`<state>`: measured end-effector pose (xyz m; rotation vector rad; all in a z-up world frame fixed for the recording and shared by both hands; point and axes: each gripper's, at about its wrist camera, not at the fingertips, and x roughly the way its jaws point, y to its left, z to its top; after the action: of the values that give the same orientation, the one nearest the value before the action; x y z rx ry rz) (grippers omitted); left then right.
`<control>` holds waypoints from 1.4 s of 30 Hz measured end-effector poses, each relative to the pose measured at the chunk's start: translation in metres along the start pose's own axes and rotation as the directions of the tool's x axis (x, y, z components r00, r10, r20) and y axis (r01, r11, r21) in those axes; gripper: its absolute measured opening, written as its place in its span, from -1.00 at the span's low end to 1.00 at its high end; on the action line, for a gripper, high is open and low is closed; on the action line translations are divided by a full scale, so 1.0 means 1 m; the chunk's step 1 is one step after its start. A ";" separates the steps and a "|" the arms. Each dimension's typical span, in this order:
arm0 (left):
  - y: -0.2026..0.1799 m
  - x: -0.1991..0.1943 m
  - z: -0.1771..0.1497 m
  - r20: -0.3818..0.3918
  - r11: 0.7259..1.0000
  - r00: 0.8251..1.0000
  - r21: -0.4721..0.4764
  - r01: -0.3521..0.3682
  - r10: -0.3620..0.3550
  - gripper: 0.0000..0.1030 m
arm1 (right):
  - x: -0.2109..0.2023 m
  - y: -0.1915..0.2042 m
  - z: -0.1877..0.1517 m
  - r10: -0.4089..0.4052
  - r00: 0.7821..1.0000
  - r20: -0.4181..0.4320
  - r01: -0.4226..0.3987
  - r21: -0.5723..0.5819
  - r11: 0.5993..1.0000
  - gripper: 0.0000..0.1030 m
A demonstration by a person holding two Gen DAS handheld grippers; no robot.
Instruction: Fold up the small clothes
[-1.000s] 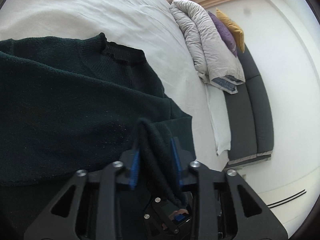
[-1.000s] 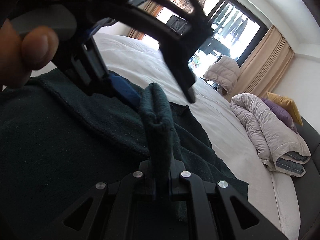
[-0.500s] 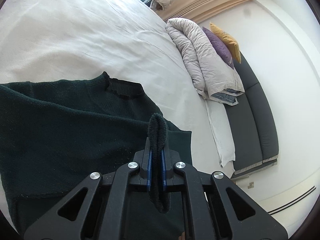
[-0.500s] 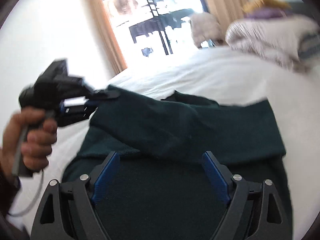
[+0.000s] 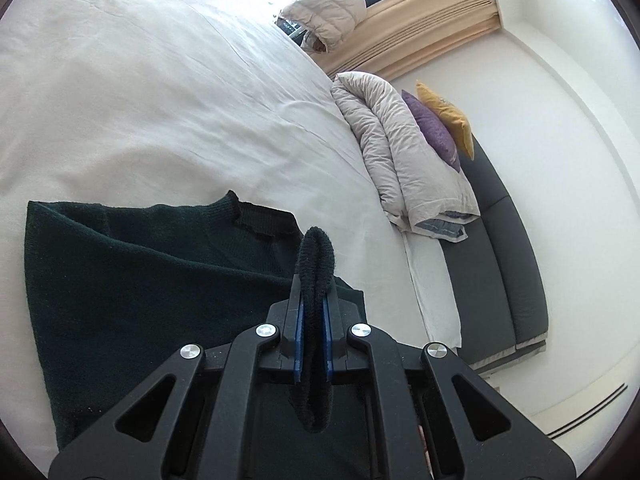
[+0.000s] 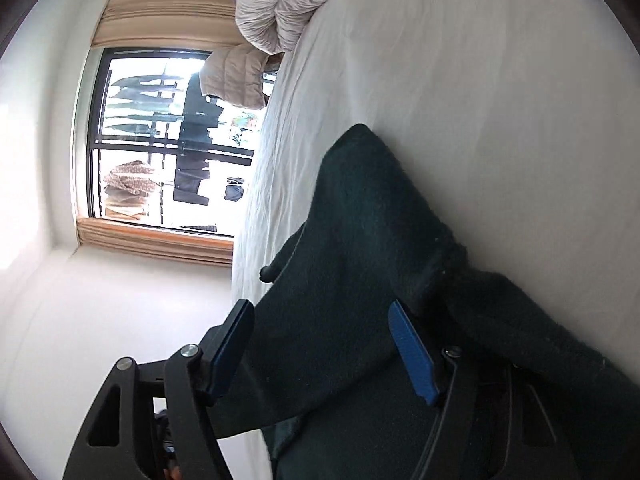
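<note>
A dark green knitted sweater [image 5: 132,280] lies on a white bed [image 5: 160,100], its neck opening toward the far side. My left gripper [image 5: 314,304] is shut on a fold of the sweater's edge, which sticks up between the blue pads. In the right wrist view, which is rolled on its side, the sweater [image 6: 380,240] also shows, lying on the bed [image 6: 480,60]. My right gripper [image 6: 320,344] is open and empty, its jaws wide apart over the sweater.
A rolled grey duvet [image 5: 400,152] with a purple cushion [image 5: 432,128] and a yellow cushion [image 5: 448,116] lies on a dark sofa [image 5: 500,260] beyond the bed. A window [image 6: 160,140] with beige curtains is at the far end of the room.
My right gripper has let go of the sweater, opened and swung round onto its side. My left gripper has closed on the fold and pulled back, so the sweater looks farther away.
</note>
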<state>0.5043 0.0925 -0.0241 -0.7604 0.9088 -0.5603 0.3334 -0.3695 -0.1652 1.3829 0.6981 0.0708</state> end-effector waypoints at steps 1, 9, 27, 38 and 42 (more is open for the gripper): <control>0.003 -0.003 0.001 0.004 1.000 1.000 -0.003 -0.003 0.003 -0.88 | -0.001 0.000 -0.005 0.005 1.000 -0.019 -0.005 0.023 1.000 0.42; 0.000 -0.011 0.002 0.019 1.000 1.000 0.005 0.009 -0.009 -0.88 | 0.017 -0.002 -0.010 -0.021 1.000 -0.008 0.021 0.043 0.999 0.47; 0.127 0.018 -0.020 -0.010 0.974 0.984 -0.146 -0.175 0.176 -0.88 | 0.042 0.007 0.012 -0.100 0.995 -0.014 0.095 -0.189 0.977 0.23; 0.129 0.024 -0.025 -0.001 0.974 0.980 -0.101 -0.200 0.201 -0.82 | 0.010 -0.004 0.000 -0.141 0.987 -0.077 0.123 -0.204 0.971 0.00; 0.122 0.012 -0.021 0.013 0.970 0.973 -0.085 -0.229 0.231 -0.82 | -0.025 -0.002 -0.010 -0.201 0.979 -0.034 0.189 -0.212 0.959 0.14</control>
<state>0.5063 0.1520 -0.1337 -0.7227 0.9885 -0.3104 0.3082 -0.3722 -0.1566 1.1095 0.8461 0.0247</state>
